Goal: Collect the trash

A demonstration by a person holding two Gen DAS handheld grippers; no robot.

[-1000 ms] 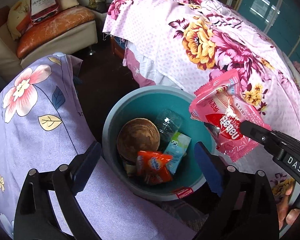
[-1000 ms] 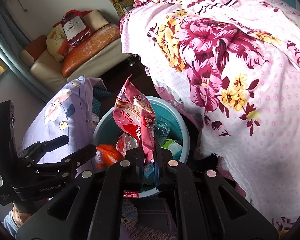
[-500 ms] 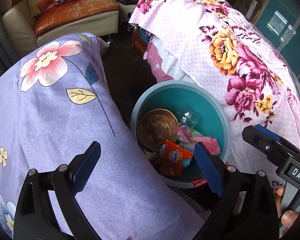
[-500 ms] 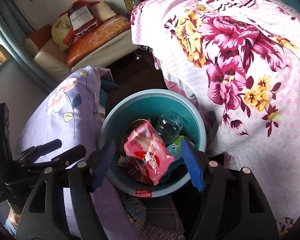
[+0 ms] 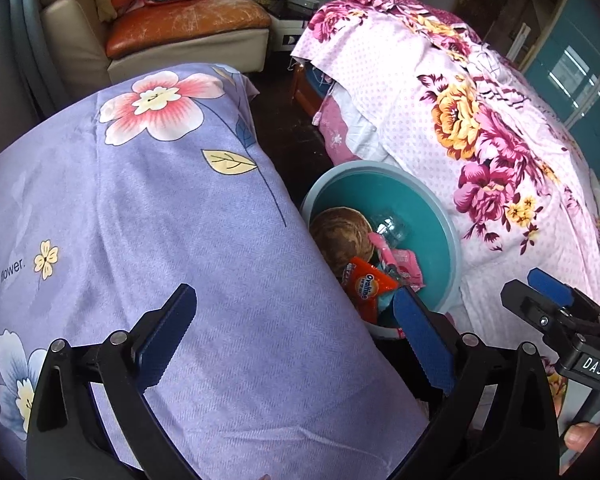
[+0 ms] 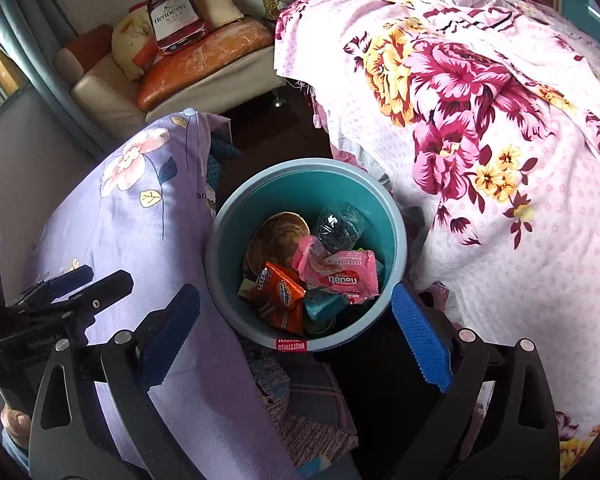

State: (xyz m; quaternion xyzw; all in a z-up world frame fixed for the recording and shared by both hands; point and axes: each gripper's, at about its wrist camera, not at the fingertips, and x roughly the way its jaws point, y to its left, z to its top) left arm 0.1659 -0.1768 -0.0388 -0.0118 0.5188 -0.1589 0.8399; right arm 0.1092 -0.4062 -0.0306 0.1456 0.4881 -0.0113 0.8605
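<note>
Trash: a crinkled pink foil wrapper [image 6: 342, 278] lies in the round teal bin [image 6: 306, 172]; both tongs gape wide, empty.

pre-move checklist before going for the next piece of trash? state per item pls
1. Right tool open, nothing held: ok.
2. Left tool open, nothing held: ok.
3. Pink wrapper fully inside teal bin: ok.
4. Bin upright, contents below the rim: ok.
5. Next trash item located: not ok, none visible on the purple cover or pink floral bedspread.
6. Tools apart from each other: ok.
</note>
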